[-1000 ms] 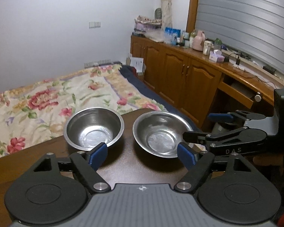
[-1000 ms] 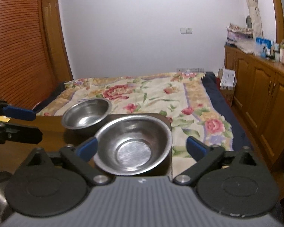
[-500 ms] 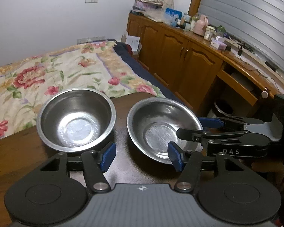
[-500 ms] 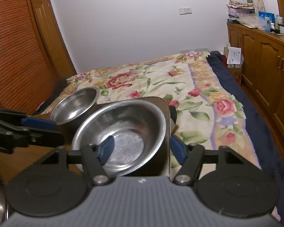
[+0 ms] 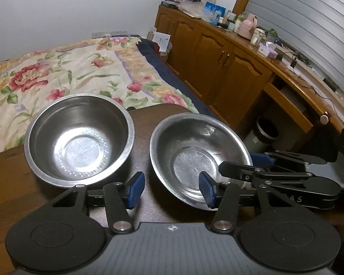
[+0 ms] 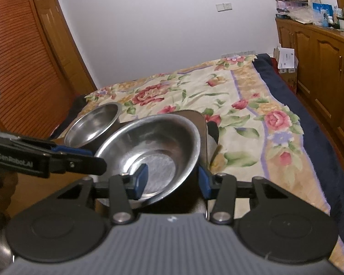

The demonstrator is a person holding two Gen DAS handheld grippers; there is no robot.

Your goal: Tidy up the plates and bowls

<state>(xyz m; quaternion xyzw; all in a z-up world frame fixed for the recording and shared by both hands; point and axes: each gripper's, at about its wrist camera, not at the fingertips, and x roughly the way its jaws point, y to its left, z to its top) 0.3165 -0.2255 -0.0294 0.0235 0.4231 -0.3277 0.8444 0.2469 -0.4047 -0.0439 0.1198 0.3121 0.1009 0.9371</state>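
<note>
Left wrist: two shiny steel bowls [image 5: 80,137]

Two shiny steel bowls sit upright on the dark wooden surface, side by side and apart. The deeper bowl [image 5: 80,139] lies ahead-left of the left tongs [image 5: 170,188]; the shallower bowl [image 5: 199,158] sits tilted, its rim between the right tongs [image 6: 172,180].

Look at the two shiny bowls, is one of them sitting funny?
Yes. The right bowl is tipped, its rim higher on one side, with the right gripper fingers astride its near edge. It sits close to the table corner. The left bowl sits flat. Nothing is spilled or dented.
</note>
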